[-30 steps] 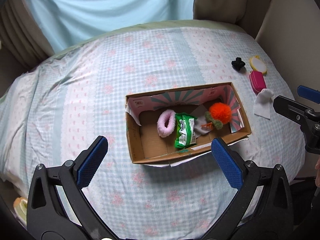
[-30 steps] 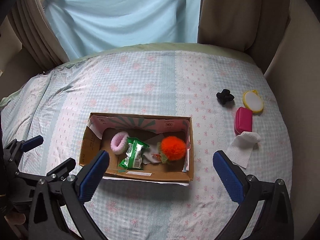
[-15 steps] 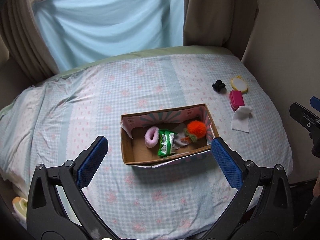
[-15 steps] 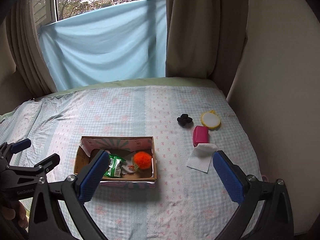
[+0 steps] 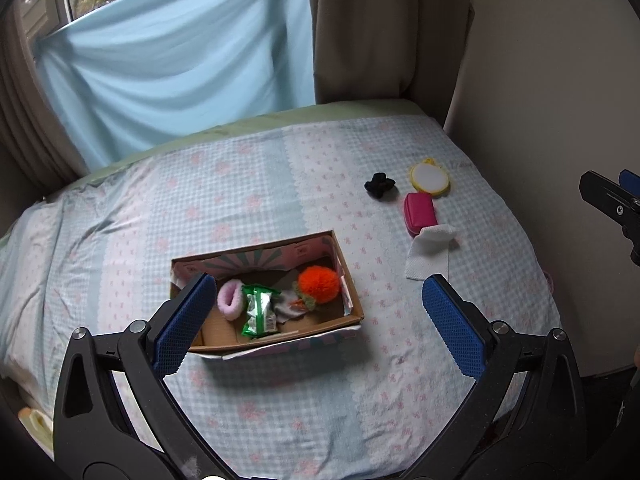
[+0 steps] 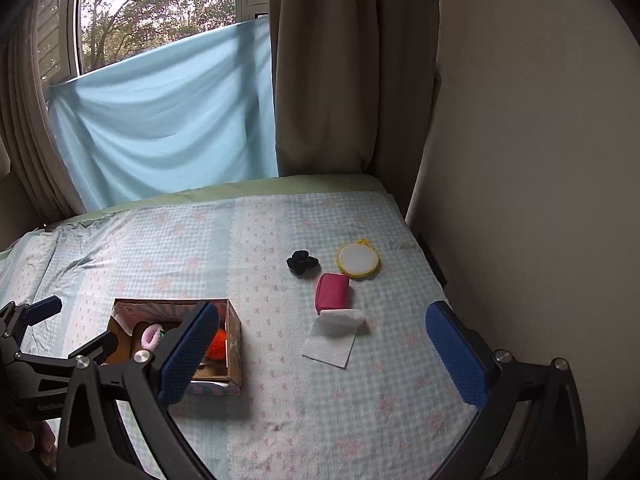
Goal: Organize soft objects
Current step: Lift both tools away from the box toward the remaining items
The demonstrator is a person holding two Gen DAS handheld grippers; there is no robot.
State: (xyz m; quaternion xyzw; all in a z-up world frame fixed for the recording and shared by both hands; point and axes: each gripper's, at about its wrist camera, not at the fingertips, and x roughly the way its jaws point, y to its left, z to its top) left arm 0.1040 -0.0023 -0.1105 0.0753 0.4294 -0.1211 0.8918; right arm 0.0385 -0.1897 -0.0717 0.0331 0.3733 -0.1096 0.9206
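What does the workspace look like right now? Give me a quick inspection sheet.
Surface: bed with checked floral cover.
Job's things: cardboard box holds orange pompom, pink scrunchie, green packet. Outside it: black scrunchie, pink pouch, white tissue, yellow round puff.
Clutter: nothing seen.
Grippers: left gripper and right gripper both empty, jaws open, above the bed.
Cables: nothing seen.
Surroundings: blue cloth over window, beige curtain, wall at right.

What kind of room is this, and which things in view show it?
Most likely a bedroom in a home: a bed with a checked floral sheet, a window with trees outside, and heavy curtains beside it.
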